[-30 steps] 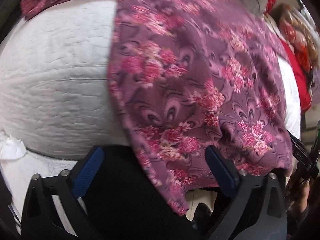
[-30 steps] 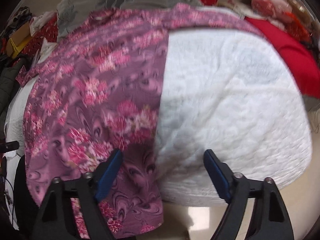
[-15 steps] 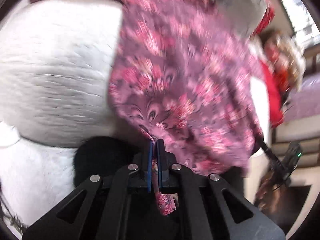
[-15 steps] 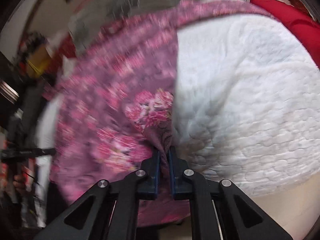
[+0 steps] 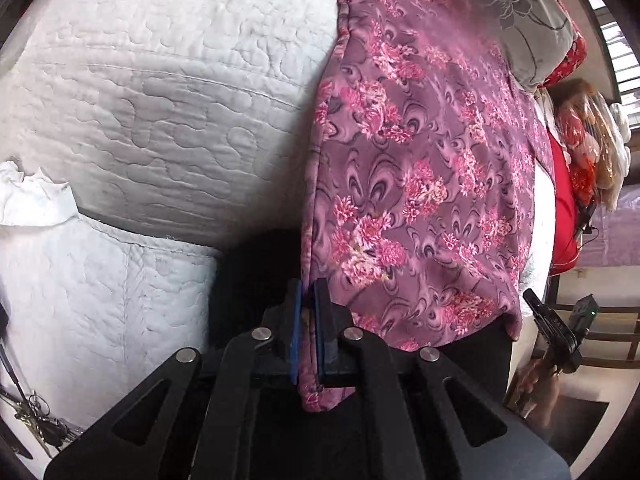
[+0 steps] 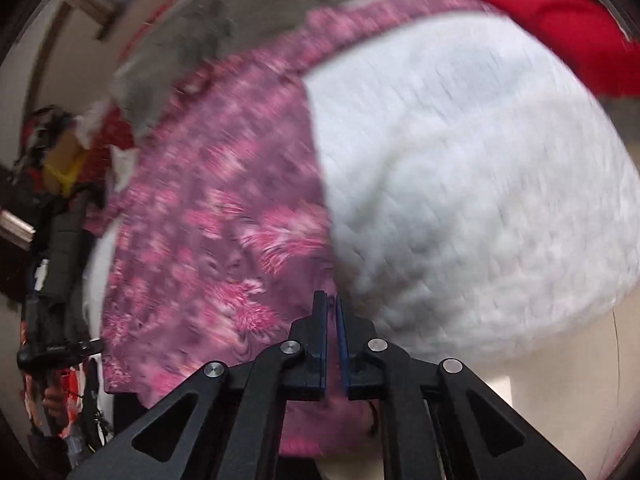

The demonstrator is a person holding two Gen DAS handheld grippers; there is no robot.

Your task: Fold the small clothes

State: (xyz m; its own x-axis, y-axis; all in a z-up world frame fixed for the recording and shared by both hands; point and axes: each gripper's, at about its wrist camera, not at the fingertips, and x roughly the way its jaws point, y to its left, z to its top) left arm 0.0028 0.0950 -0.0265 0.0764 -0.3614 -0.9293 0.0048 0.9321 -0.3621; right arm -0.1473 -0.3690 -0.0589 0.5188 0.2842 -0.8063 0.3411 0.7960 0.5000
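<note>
A purple garment with pink flowers (image 5: 424, 168) lies spread over a white quilted mattress (image 5: 168, 92). My left gripper (image 5: 307, 300) is shut on the garment's near left hem corner, and cloth hangs out below the blue pads. In the right wrist view, which is blurred, the garment (image 6: 224, 216) covers the left half of the mattress (image 6: 472, 200). My right gripper (image 6: 331, 308) is shut on the garment's near right hem corner, with cloth bunched under the pads.
A grey flowered pillow (image 5: 516, 12) lies at the head of the bed. Red cloth (image 6: 560, 20) lies along the far side. A white quilted fold (image 5: 92, 292) and keys (image 5: 44, 436) sit at the left. Clutter (image 6: 56, 160) stands beside the bed.
One second ago both grippers were open around the hem. Both have shut on the garment's near corners and have lifted and drawn the hem.
</note>
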